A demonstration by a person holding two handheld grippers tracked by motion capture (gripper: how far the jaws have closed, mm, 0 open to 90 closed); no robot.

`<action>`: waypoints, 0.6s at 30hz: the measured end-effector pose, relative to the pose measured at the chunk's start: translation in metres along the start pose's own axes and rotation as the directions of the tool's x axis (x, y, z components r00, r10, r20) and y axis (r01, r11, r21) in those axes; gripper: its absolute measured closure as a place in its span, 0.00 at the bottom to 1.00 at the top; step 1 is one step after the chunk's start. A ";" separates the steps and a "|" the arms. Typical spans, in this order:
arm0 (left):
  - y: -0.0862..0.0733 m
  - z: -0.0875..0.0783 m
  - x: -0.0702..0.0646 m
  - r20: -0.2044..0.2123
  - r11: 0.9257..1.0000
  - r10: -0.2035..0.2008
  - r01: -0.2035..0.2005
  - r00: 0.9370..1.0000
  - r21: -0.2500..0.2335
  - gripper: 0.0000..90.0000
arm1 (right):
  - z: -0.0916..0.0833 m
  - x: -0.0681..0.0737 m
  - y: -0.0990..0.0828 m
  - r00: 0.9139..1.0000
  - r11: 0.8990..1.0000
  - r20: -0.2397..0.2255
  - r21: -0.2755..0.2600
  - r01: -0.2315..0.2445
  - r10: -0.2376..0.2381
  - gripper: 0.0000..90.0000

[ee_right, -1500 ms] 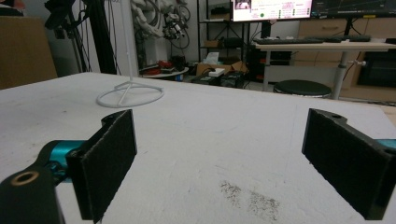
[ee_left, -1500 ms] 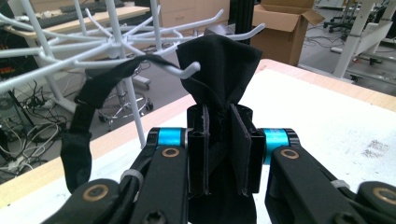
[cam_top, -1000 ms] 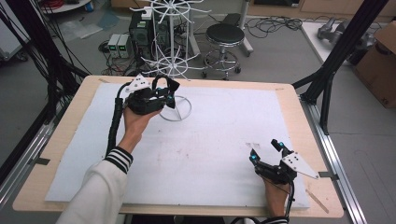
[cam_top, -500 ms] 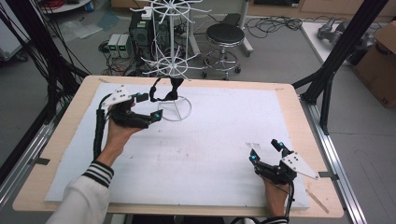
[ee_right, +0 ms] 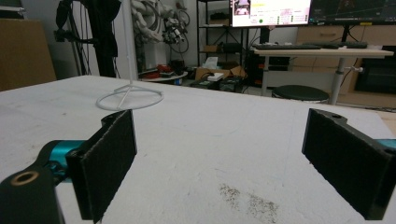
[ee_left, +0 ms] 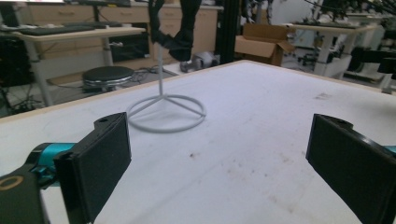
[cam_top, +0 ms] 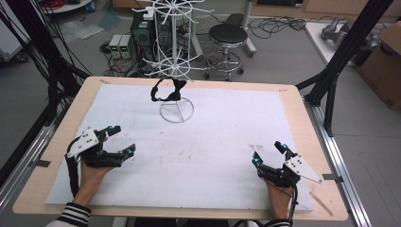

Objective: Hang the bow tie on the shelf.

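Note:
A white wire stand (cam_top: 176,110) rises from its ring base at the back middle of the table. A black looped strap (cam_top: 166,92) hangs from one of its lower hooks. My left gripper (cam_top: 122,139) is low over the front left of the white mat, well away from the stand. Its jaws have just been opening and stand open with nothing between them. The left gripper view looks past the left gripper (ee_left: 219,168) to the stand (ee_left: 166,112) and the strap (ee_left: 180,37). Near the front right edge, my right gripper (cam_top: 268,152) is open and empty. The right gripper (ee_right: 219,163) faces the stand (ee_right: 130,99).
A white mat (cam_top: 227,142) covers most of the wooden table. Black frame posts (cam_top: 338,61) flank the table at both sides. Behind it are a round stool (cam_top: 228,35), computer gear on the floor and a cardboard box (cam_top: 383,71).
The left gripper has left the strap hanging on the stand, opened, and moved down to the front left of the mat. The right gripper has stayed put.

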State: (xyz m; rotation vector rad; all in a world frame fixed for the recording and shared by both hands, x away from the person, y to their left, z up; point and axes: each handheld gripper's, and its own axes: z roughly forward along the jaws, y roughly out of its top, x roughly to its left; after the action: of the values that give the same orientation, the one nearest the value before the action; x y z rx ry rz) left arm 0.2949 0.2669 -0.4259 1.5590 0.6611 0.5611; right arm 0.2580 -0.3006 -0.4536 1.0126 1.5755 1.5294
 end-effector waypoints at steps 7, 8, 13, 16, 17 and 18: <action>-0.027 -0.015 0.002 -0.053 0.998 -0.035 0.032 0.998 -0.055 0.08 | 0.000 0.000 0.000 1.000 1.000 0.002 0.002 -0.003 0.003 0.10; -0.027 -0.016 0.001 -0.059 0.997 -0.033 0.029 0.998 -0.069 0.08 | 0.000 0.000 0.000 1.000 1.000 0.001 0.003 -0.002 0.002 0.10; -0.030 -0.019 0.001 -0.078 0.993 -0.040 0.031 0.996 -0.112 0.08 | 0.000 0.000 0.000 1.000 1.000 0.000 0.000 -0.008 0.008 0.10; -0.030 -0.020 0.001 -0.074 0.993 -0.041 0.032 0.996 -0.114 0.08 | -0.001 -0.001 0.000 1.000 1.000 0.002 -0.012 -0.002 0.002 0.10; -0.030 -0.020 0.001 -0.074 0.993 -0.036 0.027 0.997 -0.113 0.08 | -0.001 -0.001 0.000 1.000 1.000 0.002 -0.013 -0.003 0.003 0.10; -0.030 -0.020 0.001 -0.074 0.993 -0.035 0.026 0.997 -0.113 0.08 | -0.001 -0.001 0.000 1.000 1.000 0.002 -0.013 -0.003 0.003 0.10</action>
State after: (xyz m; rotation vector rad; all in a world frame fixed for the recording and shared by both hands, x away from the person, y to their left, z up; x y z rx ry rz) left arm 0.2788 0.2829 -0.4542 1.4264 0.6984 0.6266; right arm 0.2576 -0.3015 -0.4540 1.0092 1.5611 1.5386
